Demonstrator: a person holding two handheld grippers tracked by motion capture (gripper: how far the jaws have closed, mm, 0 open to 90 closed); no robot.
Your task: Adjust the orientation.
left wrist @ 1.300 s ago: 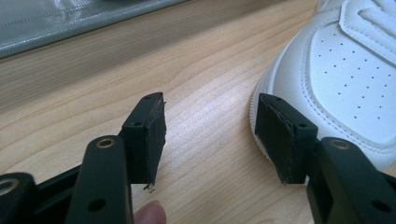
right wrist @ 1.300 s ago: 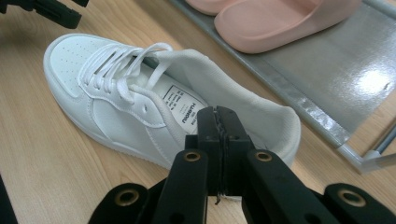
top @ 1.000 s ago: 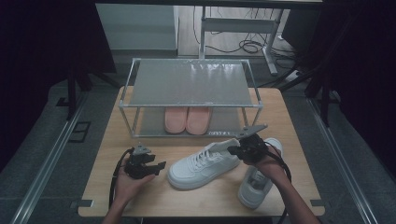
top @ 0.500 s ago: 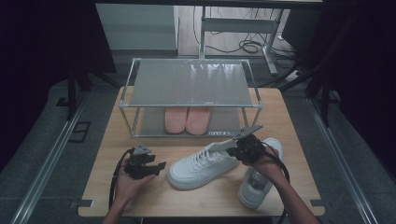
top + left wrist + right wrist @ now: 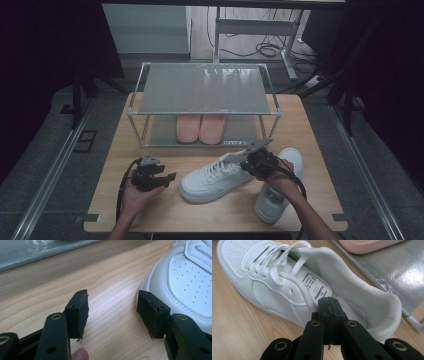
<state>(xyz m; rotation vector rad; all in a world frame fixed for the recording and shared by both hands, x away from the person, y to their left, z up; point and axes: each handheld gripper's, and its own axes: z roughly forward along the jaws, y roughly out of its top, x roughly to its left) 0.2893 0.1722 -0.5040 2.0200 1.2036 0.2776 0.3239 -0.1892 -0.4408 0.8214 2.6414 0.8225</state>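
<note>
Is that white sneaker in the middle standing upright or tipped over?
Upright: the white sneaker rests sole-down on the table, laces facing up.

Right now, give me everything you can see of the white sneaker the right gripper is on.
The white sneaker is a low-top in smooth leather-look material with a perforated toe, white laces, a mesh-lined collar and a printed label on the tongue. It lies on the wooden table in front of the shoe rack, toe toward the left gripper. The right gripper, jaws shut, pinches its side wall near the opening. A second white sneaker lies beside its heel.
</note>
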